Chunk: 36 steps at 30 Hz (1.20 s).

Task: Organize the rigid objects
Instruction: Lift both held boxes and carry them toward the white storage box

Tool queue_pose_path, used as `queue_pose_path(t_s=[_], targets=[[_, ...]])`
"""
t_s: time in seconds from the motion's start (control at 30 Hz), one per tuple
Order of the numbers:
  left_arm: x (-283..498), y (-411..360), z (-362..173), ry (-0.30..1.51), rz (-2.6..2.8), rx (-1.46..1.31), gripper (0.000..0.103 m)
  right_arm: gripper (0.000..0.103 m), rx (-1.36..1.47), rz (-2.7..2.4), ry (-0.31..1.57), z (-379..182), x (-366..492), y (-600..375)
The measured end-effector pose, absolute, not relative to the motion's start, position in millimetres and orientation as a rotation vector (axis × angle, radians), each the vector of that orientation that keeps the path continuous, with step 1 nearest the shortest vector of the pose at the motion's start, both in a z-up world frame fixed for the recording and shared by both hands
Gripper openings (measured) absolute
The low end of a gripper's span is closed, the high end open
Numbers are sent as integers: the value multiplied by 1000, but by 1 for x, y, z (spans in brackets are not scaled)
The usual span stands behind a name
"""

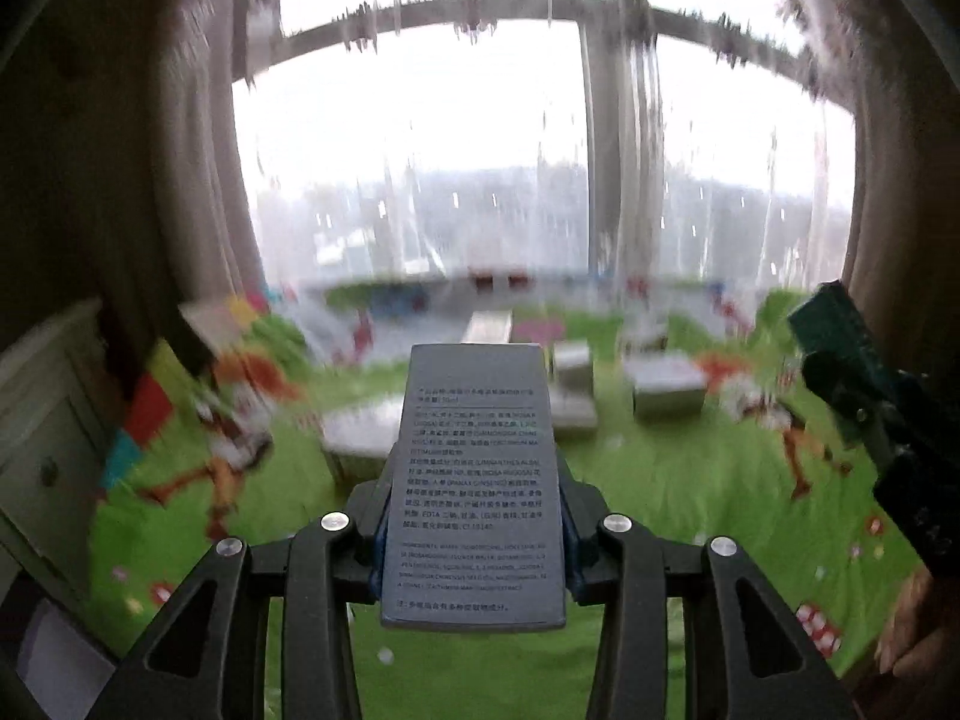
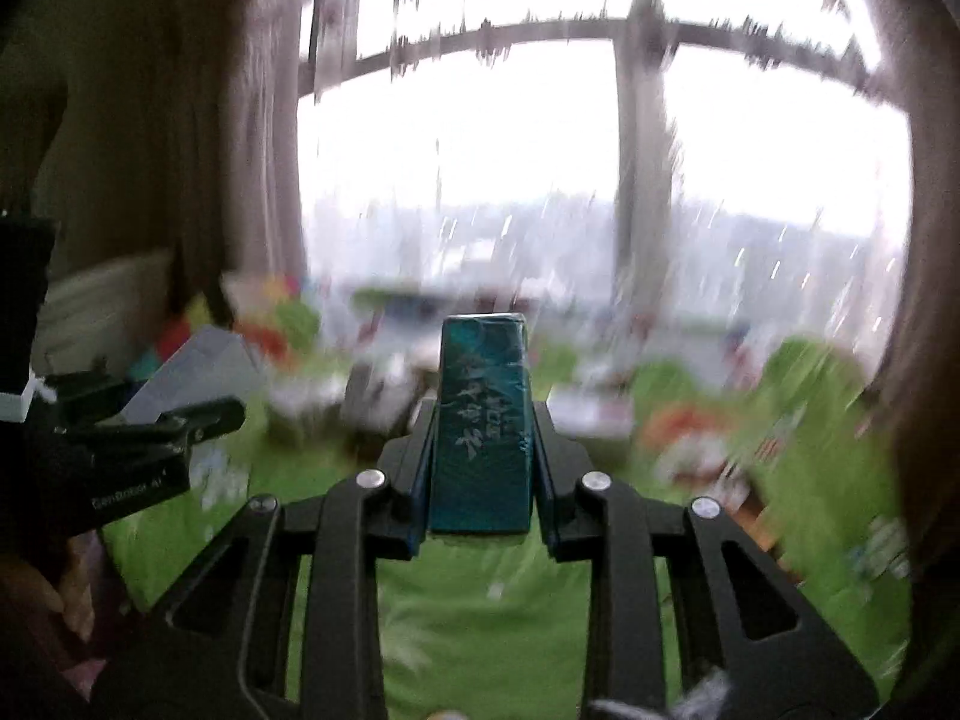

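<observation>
Left gripper (image 1: 474, 531): clamped on grey box (image 1: 474, 480), printed face up, held above the green mat (image 1: 660, 480). Right gripper (image 2: 480, 468): clamped on teal box (image 2: 482, 420), also held aloft. Loose boxes (image 1: 666, 387), blurred, on mat at 12 to 1 o'clock of grey box. Window (image 1: 420, 150) beyond, 12 o'clock.

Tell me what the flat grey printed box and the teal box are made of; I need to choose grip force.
The flat grey printed box, clamped in the left gripper, looks like matte printed cardboard: dull face, fine ingredient text, crisp edges. The teal box, clamped in the right gripper, looks like glossy coated card or film-wrapped carton, judging by its sheen and metallic lettering. Contents unseen.
</observation>
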<state>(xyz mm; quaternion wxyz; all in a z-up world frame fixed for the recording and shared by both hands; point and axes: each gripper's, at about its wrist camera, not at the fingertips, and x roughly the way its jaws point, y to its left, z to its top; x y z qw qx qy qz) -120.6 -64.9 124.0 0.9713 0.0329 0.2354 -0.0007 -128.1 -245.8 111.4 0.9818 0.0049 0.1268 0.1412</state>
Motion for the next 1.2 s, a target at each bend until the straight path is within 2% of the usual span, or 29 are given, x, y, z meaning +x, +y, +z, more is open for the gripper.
queue_pose_path(t_s=[0.17, 0.47, 0.8, 1.2], targets=[[-146, -67, 155, 315, 7, 62, 43, 32, 31, 242, 87, 135, -158, -252], [-177, -66, 184, 150, 33, 40, 43, 32, -11, 188, -89, 160, -198, -251], [-189, -62, 186, 153, 26, 39, 43, 32, -44, 239, -97, 163, -214, -237], [-224, -10, 178, 177, 111, -30, 43, 32, -84, 396, -63, 159, -227, -194]])
